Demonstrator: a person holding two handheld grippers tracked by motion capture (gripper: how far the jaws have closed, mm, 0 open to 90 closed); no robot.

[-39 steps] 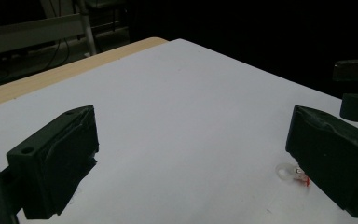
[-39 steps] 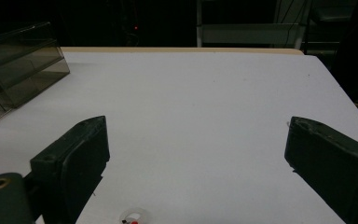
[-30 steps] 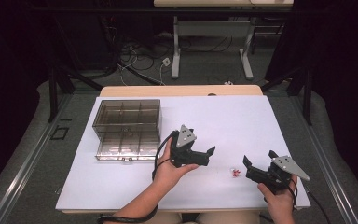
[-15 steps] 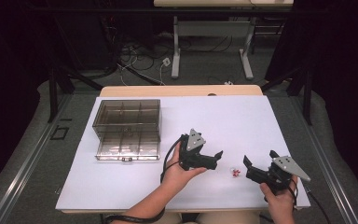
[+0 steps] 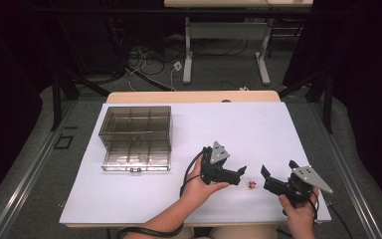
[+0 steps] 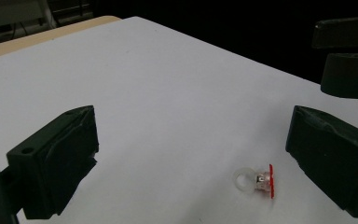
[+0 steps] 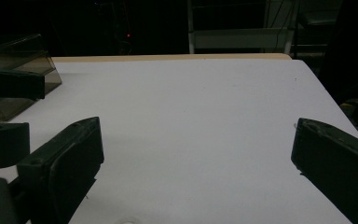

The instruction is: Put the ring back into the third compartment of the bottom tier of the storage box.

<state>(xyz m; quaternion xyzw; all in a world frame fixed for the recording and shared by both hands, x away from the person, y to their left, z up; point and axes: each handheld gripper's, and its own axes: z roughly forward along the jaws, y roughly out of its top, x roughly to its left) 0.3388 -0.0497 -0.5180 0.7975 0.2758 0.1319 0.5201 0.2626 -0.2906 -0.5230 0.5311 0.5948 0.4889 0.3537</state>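
A tiny clear bulb with a red base (image 5: 251, 184) lies on the white table (image 5: 258, 129) near the front edge, between my two grippers. My left gripper (image 5: 240, 175) is just left of it, pointing right. In the left gripper view the jaws of that gripper (image 6: 191, 135) stand open with the bulb (image 6: 255, 180) on the table between them, nearer the right jaw and touching neither. My right gripper (image 5: 265, 178) sits just right of the bulb, pointing left; in the right gripper view this gripper (image 7: 196, 140) is open with nothing between its jaws.
A smoky clear compartment box (image 5: 136, 137) with its lid up stands at the table's left, also in the right gripper view as the box (image 7: 14, 65). The right gripper's jaws (image 6: 349, 60) show at the upper right of the left gripper view. Desk legs and cables lie beyond the far edge.
My left gripper has moved right and a little nearer the front edge, up to the bulb. The right gripper has hardly moved.
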